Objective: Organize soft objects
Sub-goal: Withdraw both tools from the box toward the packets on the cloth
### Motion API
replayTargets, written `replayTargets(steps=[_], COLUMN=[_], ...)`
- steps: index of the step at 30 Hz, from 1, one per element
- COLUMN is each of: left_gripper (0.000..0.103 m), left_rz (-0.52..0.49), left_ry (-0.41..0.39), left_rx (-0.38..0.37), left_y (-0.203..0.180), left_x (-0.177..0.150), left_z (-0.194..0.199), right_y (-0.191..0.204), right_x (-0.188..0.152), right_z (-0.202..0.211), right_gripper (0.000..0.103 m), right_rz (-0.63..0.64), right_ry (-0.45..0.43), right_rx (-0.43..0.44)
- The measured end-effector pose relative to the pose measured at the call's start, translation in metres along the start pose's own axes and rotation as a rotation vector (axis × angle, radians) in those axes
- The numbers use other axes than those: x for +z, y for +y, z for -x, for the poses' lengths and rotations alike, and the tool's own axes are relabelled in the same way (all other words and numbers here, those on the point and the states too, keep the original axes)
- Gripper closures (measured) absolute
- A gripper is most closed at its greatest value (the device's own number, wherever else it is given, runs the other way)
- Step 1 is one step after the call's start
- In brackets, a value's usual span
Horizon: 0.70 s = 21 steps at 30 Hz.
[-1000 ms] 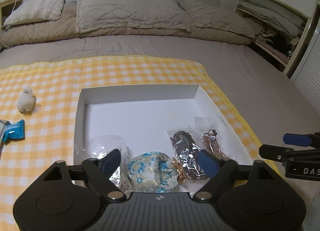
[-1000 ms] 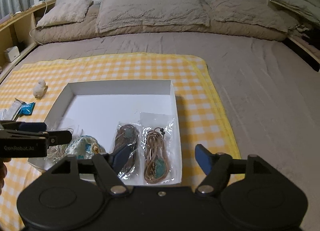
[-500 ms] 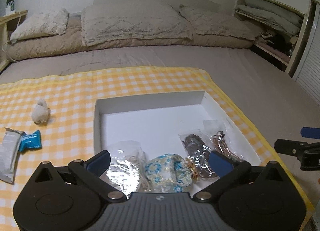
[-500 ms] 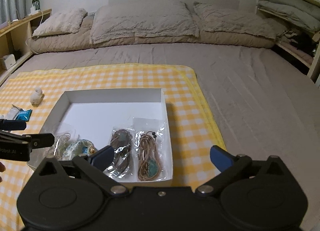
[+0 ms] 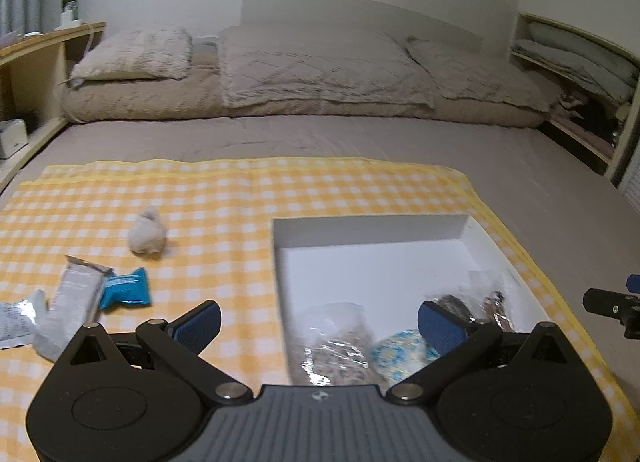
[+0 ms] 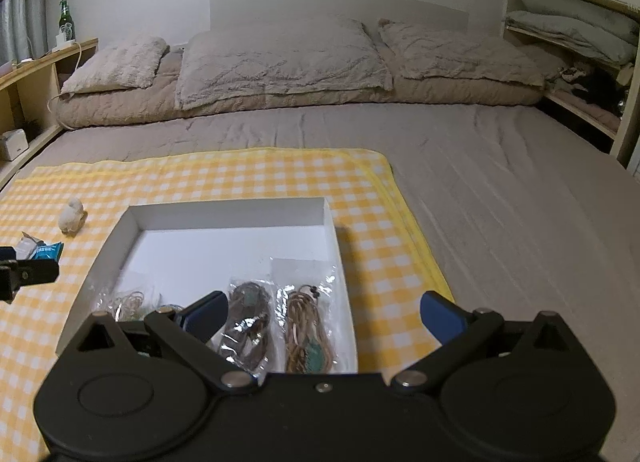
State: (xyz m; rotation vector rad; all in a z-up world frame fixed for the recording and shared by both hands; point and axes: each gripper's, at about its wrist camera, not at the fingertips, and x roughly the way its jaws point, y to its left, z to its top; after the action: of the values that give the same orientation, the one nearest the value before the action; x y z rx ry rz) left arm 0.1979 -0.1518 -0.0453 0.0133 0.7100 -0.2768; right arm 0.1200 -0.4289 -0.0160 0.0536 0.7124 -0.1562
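This is a bedroom in a home, because a wide bed [image 6: 460,165] with a grey-brown sheet fills almost the whole view. At the head of the bed three pillows [image 6: 280,57] lie in a row against a pale headboard [image 6: 340,5], and to the left of the bed stands a wooden shelf [image 6: 44,61] with a green bottle [image 6: 66,21] on top. To the right of the bed an open closet shelf [image 6: 572,25] holds folded bedding, and on the bed itself a yellow checked cloth [image 6: 248,173] is spread under a white box [image 6: 224,209].
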Motion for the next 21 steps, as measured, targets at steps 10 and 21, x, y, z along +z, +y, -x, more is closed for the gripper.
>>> replayTargets(steps=[10, 21], left_gripper=[0.000, 0.000], left_rz=[0.025, 0.069], left_ry=[-0.047, -0.080], left_rx=[0.084, 0.185], left_y=[0.054, 0.119], left_x=[0.007, 0.012], left_z=[0.016, 0.033], right_y=[0.054, 0.131], right_x=[0.022, 0.043], right_z=[-0.016, -0.031], right_gripper=[0.000, 0.000], right_rz=[0.050, 0.112], right_ry=[-0.021, -0.039], right_rx=[0.056, 0.157])
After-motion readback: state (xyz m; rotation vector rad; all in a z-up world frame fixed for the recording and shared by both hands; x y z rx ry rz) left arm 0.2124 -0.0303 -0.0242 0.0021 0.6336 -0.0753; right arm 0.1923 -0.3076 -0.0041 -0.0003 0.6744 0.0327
